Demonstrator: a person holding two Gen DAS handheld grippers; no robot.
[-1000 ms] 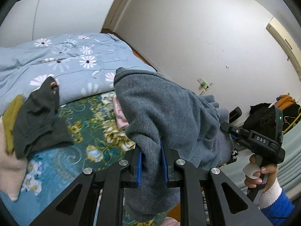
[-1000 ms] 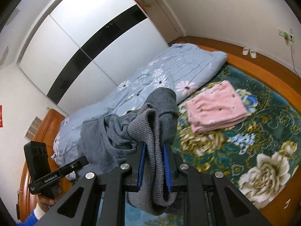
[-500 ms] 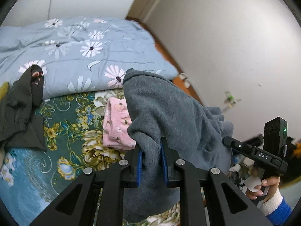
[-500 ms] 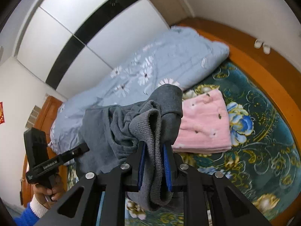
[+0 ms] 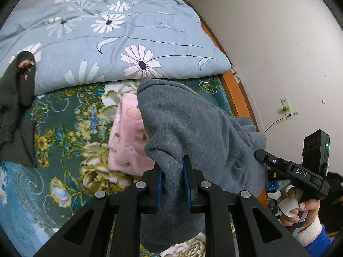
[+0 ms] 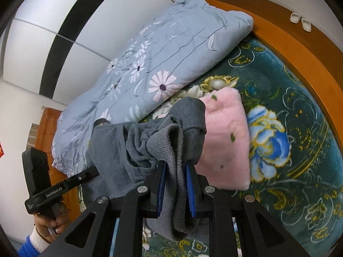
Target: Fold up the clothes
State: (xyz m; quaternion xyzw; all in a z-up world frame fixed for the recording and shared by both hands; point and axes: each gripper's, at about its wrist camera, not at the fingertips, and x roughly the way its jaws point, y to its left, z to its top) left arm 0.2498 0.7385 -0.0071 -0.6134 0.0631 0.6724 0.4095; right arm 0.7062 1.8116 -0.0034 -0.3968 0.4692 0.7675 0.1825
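Step in hand: carrying. Left gripper point(image 5: 172, 183) and right gripper point(image 6: 175, 187) each clench the grey knitted garment point(image 5: 193, 128), aloft above the folded pink fleece garment point(image 6: 225, 141) at its 12 o'clock. Next: lower it flat on the green floral bedspread point(image 6: 300, 128).

We note a bed point(image 5: 64, 150) covered in green floral fabric. Directly on it, beyond our claws: a folded pink garment point(image 6: 227, 141), a blue daisy-print quilt point(image 5: 111, 38) farther off, and dark clothing point(image 5: 15, 111) left of the left claw.
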